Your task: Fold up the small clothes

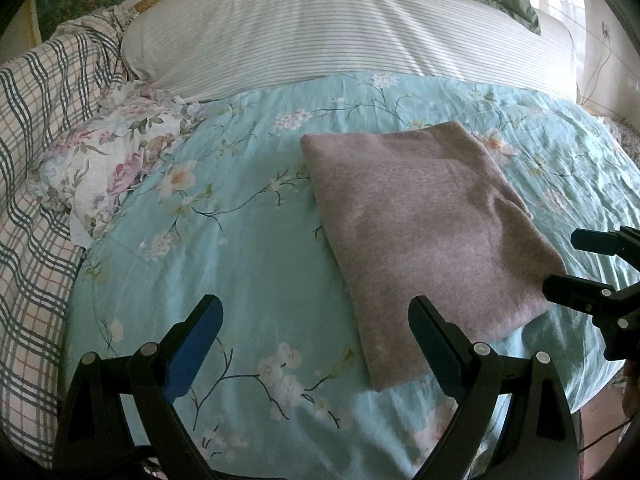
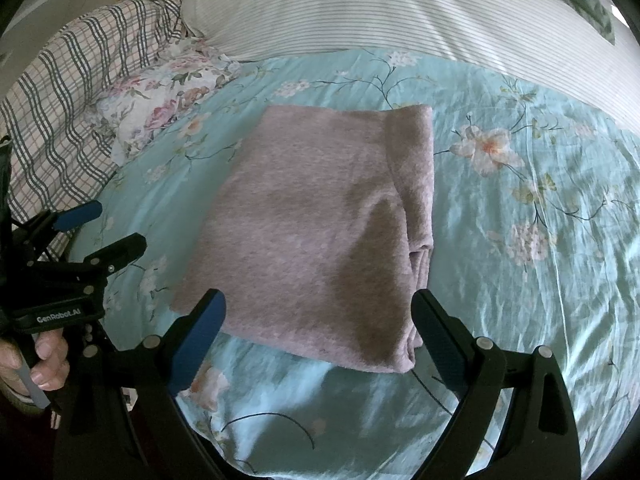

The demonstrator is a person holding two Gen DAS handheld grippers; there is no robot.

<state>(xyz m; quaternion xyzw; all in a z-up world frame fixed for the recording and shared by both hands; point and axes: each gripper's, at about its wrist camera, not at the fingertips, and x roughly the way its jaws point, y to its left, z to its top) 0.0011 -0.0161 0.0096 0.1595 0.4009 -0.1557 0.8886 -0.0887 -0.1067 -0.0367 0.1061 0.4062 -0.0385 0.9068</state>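
Left gripper [image 1: 316, 320]: jaws wide, empty, low over bedsheet [image 1: 248, 248].
Right gripper [image 2: 318, 316]: wide, empty, near garment's edge.
Pink garment [image 2: 312, 232]: folded flat, mid-bed.
Floral cloth [image 1: 120, 164]: left, apart.

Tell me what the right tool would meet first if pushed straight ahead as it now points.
Probably the folded mauve garment: the open right tool sits just short of its near edge, which spans the gap between both fingers. Its height above the floral sheet is unclear.
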